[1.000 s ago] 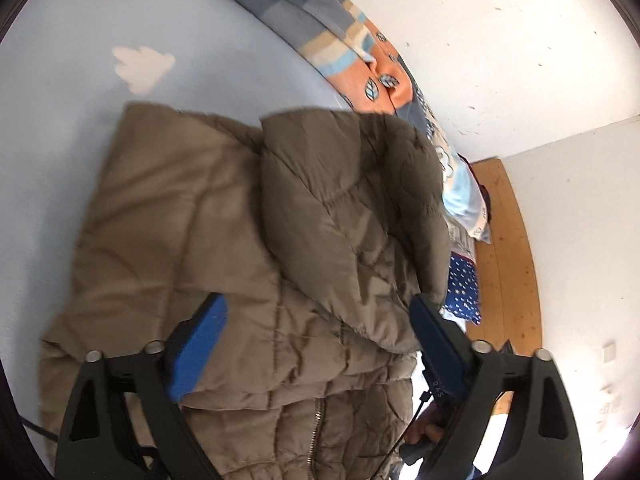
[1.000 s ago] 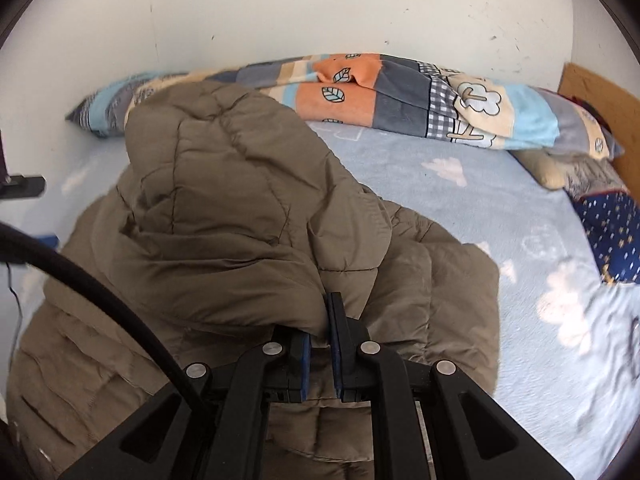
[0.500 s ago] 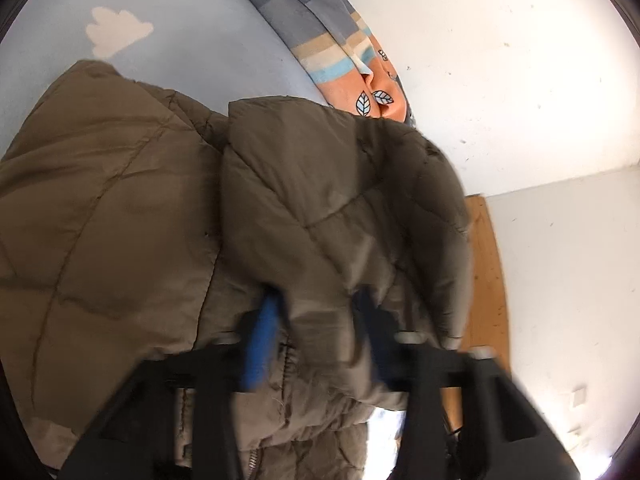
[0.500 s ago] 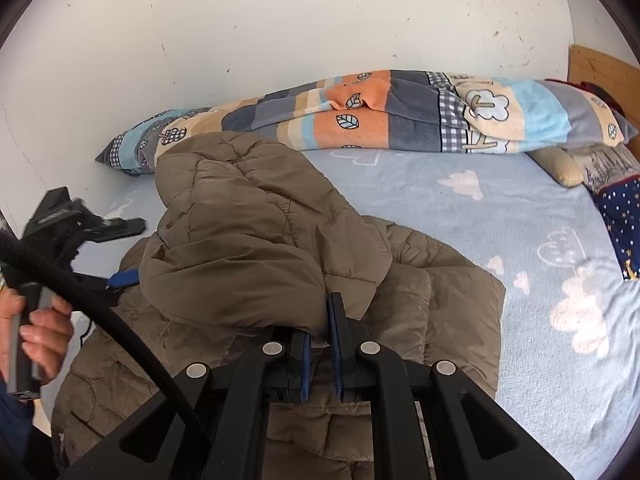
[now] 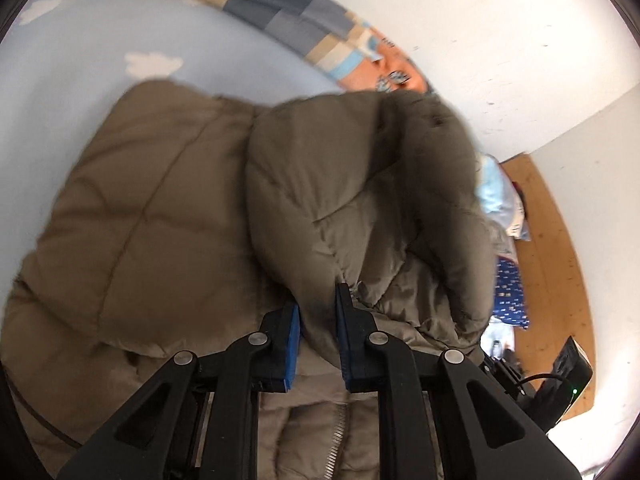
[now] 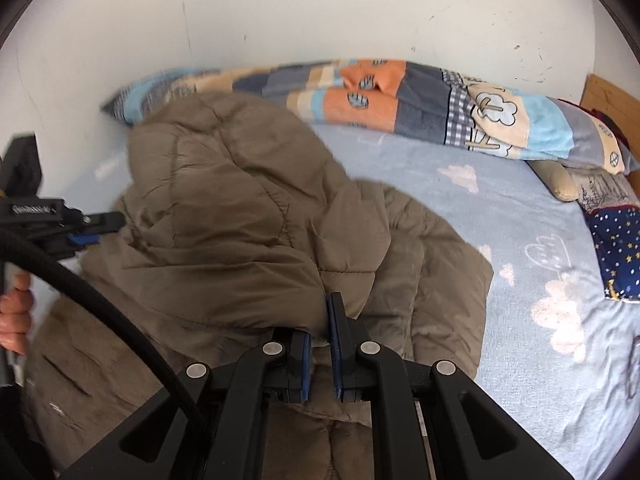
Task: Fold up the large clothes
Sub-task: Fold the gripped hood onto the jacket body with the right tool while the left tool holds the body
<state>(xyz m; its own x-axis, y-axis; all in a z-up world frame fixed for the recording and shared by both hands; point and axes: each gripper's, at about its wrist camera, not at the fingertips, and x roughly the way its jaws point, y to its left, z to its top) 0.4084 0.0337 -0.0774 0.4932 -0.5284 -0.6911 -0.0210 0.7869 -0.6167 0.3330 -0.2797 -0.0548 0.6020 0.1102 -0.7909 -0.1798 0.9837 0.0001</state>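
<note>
Pale blue cloud-print bedsheet [image 6: 500, 216] under my grippers, white wall [image 6: 280, 12] beyond, one patchwork blanket [image 6: 400, 100] along it, one brown puffer jacket [image 6: 240, 220] just ahead, its raised fold pinched in both my left gripper [image 5: 318, 312] and right gripper [image 6: 320, 336].
</note>
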